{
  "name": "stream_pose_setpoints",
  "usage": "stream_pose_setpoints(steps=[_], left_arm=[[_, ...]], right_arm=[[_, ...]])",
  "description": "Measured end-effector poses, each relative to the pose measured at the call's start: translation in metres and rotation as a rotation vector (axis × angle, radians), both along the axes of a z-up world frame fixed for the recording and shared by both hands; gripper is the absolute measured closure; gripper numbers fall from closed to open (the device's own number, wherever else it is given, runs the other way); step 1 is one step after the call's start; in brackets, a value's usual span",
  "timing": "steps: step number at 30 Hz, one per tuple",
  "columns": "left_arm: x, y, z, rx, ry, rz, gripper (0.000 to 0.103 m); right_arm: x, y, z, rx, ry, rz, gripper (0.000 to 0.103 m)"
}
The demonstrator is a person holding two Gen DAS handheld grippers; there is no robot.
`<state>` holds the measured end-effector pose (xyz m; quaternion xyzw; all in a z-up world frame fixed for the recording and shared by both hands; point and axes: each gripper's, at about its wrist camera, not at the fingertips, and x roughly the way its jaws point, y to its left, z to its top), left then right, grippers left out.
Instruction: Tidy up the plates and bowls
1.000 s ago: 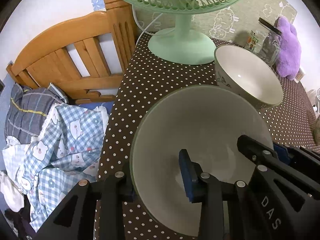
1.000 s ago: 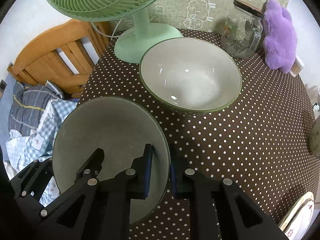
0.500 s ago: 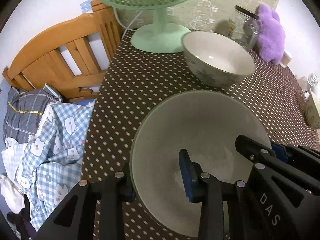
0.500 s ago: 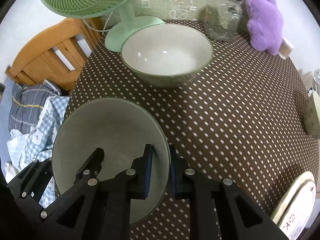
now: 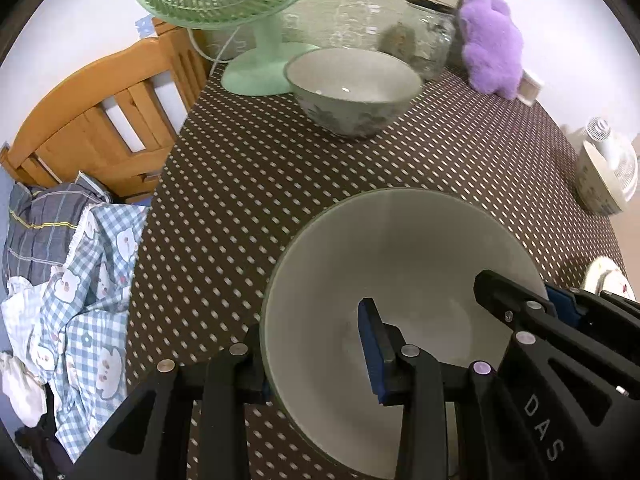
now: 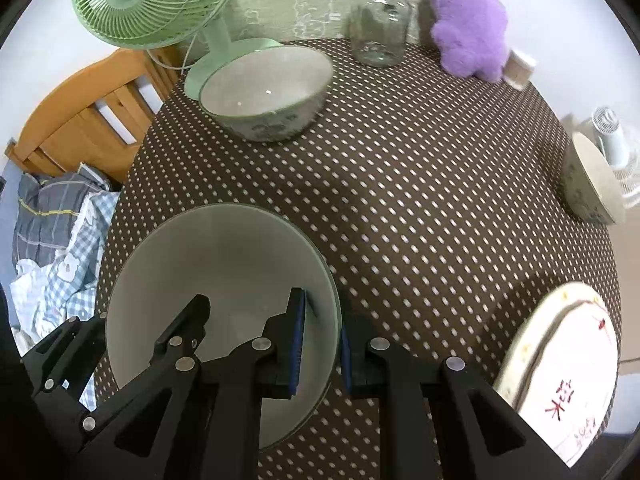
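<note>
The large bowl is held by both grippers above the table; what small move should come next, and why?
Probably carry the large bowl on toward the plate at the table's right edge, keeping it level. Both the left gripper and right gripper clamp opposite rims, and the dotted tablecloth between is bare.

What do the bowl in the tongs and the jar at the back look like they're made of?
Held bowl: probably glazed ceramic, pale grey-green; opaque, smooth, with a soft sheen inside. Frosted glass or melamine can't be ruled out. Jar: clear glass, since the wallpaper shows through it and its walls catch highlights; the dark lid looks like metal, though that is uncertain.
</note>
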<state>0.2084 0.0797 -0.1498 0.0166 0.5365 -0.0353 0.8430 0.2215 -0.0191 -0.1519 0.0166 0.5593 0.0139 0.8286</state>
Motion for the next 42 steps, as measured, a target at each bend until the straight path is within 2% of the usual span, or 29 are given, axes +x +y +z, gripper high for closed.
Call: stream_pose_setpoints(steps=[14, 20, 27, 31, 32, 33, 35, 37, 39, 40, 41, 42], left_arm=[[-0.048, -0.057, -0.008, -0.015, 0.034, -0.073, 0.068], [-0.061, -0.074, -0.010, 0.004, 0.019, -0.101, 0.068], [-0.075, -0.076, -0.015, 0.019, 0.029, -0.094, 0.068], [-0.075, -0.073, -0.015, 0.024, 0.036, -0.080, 0.065], [-0.076, -0.073, -0.014, 0.036, 0.031, -0.082, 0.061], [-0.076, -0.073, -0.014, 0.046, 0.031, -0.084, 0.051], [-0.076, -0.073, -0.012, 0.052, 0.032, -0.092, 0.039], [-0.077, -0.074, -0.011, 0.052, 0.027, -0.103, 0.037], [-0.078, -0.074, -0.009, 0.038, 0.030, -0.117, 0.029], [-0.079, -0.074, -0.008, 0.032, 0.030, -0.121, 0.028], [-0.079, -0.073, -0.005, 0.029, 0.026, -0.122, 0.028], [-0.080, -0.072, -0.002, 0.034, 0.020, -0.120, 0.025]], right_arm=[[-0.059, -0.064, -0.006, -0.004, 0.033, -0.084, 0.084], [-0.076, -0.087, -0.009, 0.010, 0.047, -0.121, 0.085], [-0.088, -0.091, -0.015, 0.027, 0.059, -0.118, 0.085], [-0.095, -0.087, -0.013, 0.024, 0.046, -0.109, 0.084], [-0.095, -0.087, -0.013, 0.027, 0.044, -0.114, 0.084], [-0.096, -0.088, -0.013, 0.033, 0.041, -0.118, 0.084], [-0.096, -0.088, -0.013, 0.032, 0.046, -0.120, 0.084], [-0.096, -0.088, -0.012, 0.033, 0.048, -0.119, 0.084], [-0.097, -0.087, -0.011, 0.023, 0.049, -0.110, 0.084], [-0.097, -0.087, -0.010, 0.022, 0.050, -0.104, 0.083], [-0.097, -0.086, -0.009, 0.023, 0.050, -0.097, 0.080], [-0.098, -0.087, -0.008, 0.023, 0.049, -0.095, 0.072]])
